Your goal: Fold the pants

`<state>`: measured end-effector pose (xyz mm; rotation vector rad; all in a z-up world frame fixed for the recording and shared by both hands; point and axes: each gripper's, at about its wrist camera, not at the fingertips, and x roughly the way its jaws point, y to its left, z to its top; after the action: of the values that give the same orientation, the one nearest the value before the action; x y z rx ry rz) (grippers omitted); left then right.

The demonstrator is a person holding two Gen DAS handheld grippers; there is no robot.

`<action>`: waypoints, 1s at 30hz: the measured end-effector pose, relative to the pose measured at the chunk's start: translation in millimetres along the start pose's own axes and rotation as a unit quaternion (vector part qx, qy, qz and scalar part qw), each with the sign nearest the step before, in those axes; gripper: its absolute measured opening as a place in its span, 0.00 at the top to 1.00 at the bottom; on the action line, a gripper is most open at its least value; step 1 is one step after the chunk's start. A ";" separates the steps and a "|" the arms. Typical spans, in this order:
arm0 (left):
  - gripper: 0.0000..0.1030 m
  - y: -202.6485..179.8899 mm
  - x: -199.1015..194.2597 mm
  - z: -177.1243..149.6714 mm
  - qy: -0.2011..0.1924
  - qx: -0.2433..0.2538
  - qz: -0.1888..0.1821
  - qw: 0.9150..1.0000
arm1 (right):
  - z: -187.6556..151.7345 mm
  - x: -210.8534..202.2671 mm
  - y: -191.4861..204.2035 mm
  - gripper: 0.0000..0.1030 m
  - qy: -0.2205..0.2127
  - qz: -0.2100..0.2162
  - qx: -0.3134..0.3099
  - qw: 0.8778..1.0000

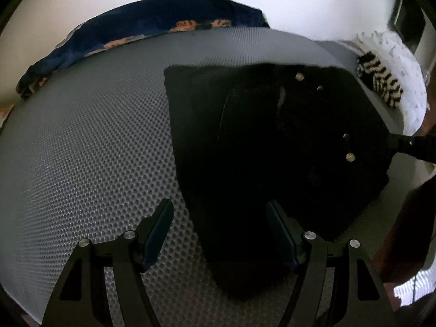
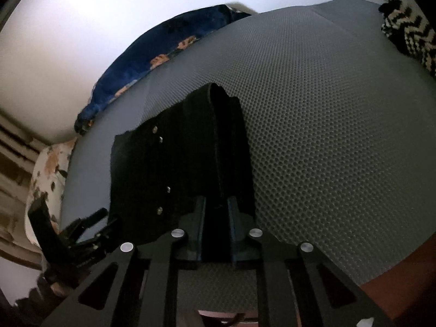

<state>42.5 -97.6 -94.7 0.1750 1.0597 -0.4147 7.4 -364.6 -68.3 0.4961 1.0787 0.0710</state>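
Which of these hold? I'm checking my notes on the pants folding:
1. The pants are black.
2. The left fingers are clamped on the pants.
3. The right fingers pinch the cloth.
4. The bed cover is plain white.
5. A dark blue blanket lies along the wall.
1. True: the pants are black, with metal studs.
2. False: the left gripper is open, its fingers pressing no cloth.
3. True: the right gripper is shut on a fold of the pants.
4. False: the bed cover is grey with a dotted texture.
5. True: the dark blue blanket lies there.
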 end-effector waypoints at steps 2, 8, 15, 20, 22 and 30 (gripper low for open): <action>0.31 -0.1 2.2 -1.8 -0.002 -0.001 0.000 1.000 | -4.0 9.9 -8.0 0.88 0.008 -0.003 0.011 1.000; 0.31 -0.9 2.3 -1.0 -0.005 -0.001 0.003 1.000 | -5.4 14.7 -12.9 0.88 0.009 0.003 0.025 1.000; 0.31 -0.5 2.1 -1.5 -0.007 -0.007 0.004 1.000 | -4.0 14.6 -11.1 0.85 0.007 0.008 0.038 0.999; 0.31 1.2 0.1 -1.0 -0.010 -0.013 0.001 1.000 | -4.5 12.9 -13.0 0.82 0.004 0.012 0.048 0.999; 0.31 4.8 -2.7 -0.2 -0.013 -0.020 -0.008 1.000 | -4.3 12.7 -12.3 0.82 0.004 0.010 0.047 0.999; 0.31 33.2 -14.4 3.4 -0.025 -0.088 -0.058 0.994 | -2.0 11.8 -16.0 0.71 0.004 0.010 0.057 0.998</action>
<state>53.0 -64.9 -82.4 -0.0539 1.0539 -0.4270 8.5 -374.6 -85.5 0.6085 1.0907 0.0292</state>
